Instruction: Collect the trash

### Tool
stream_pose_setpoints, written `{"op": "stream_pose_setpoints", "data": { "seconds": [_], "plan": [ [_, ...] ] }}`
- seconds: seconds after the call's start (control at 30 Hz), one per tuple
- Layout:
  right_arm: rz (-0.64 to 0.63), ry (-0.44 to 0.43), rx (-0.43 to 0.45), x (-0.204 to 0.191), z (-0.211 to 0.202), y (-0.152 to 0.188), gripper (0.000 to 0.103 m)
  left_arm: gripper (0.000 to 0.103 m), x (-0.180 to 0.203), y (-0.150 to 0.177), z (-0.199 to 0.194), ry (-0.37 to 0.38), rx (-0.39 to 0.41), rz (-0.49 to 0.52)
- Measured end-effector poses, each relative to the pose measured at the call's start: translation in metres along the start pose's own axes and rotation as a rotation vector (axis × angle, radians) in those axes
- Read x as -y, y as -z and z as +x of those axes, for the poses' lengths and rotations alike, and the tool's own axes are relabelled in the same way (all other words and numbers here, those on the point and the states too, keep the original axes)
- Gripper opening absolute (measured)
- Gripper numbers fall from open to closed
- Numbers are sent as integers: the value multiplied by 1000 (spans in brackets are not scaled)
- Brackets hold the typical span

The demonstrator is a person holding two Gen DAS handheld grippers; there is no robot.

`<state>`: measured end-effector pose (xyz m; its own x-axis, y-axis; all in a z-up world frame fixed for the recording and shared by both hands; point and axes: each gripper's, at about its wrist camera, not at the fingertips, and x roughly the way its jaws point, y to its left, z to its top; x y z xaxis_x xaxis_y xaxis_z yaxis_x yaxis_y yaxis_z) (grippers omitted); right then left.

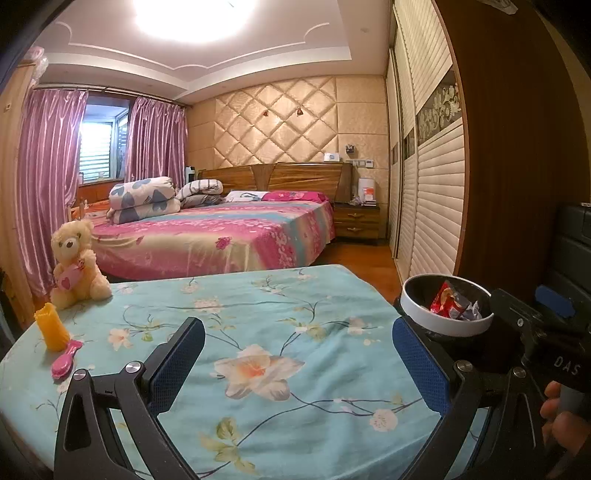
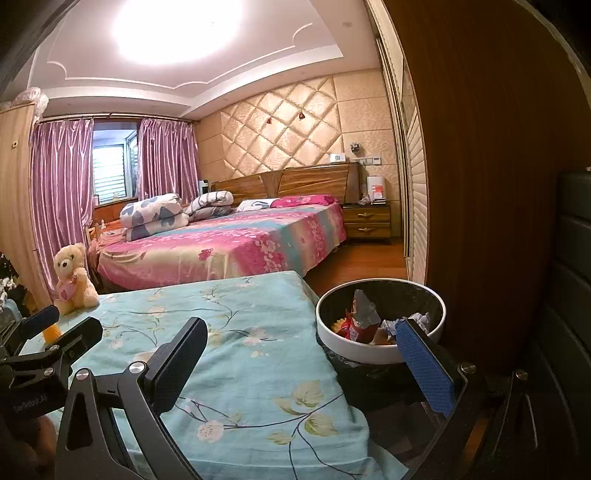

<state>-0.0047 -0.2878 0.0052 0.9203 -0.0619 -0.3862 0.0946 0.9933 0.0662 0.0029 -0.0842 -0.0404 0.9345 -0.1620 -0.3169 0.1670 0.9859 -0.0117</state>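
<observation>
Both grippers (image 1: 299, 360) (image 2: 299, 363) agape, red wrapper (image 1: 445, 297) upright in bin (image 1: 413, 306)

A bright ceiling light (image 1: 192, 14) shines over a bed (image 1: 221, 236) with a wooden headboard (image 1: 280, 175) against a padded wall (image 1: 280, 122). Pink curtains (image 1: 48, 184) frame the window (image 1: 98, 147), and slatted wardrobe doors (image 1: 428, 173) line the right wall beside a wood floor (image 1: 354, 262).

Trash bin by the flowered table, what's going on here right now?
A person holds two grippers over the flowered tablecloth. The left gripper and right gripper are both open and empty. The trash bin beside the table already holds a red snack wrapper and crumpled paper. A teddy bear, orange cup and pink brush sit on the table.
</observation>
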Motion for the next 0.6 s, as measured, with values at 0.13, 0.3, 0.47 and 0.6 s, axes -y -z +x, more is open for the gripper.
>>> {"op": "stream_pose_setpoints", "data": {
  "seconds": [0.13, 0.3, 0.47, 0.6],
  "plan": [
    [3, -1, -8, -1, 0, 0, 103, 102, -2, 0, 1, 0, -3, -5],
    [6, -1, -9, -1, 0, 0, 103, 102, -4, 0, 2, -6, -6, -7],
    [13, -6, -10, -1, -1, 0, 103, 102, -6, 0, 3, -9, -4, -8],
    [12, -6, -11, -1, -1, 0, 103, 102, -7, 0, 4, -6, -4, -6]
  ]
}}
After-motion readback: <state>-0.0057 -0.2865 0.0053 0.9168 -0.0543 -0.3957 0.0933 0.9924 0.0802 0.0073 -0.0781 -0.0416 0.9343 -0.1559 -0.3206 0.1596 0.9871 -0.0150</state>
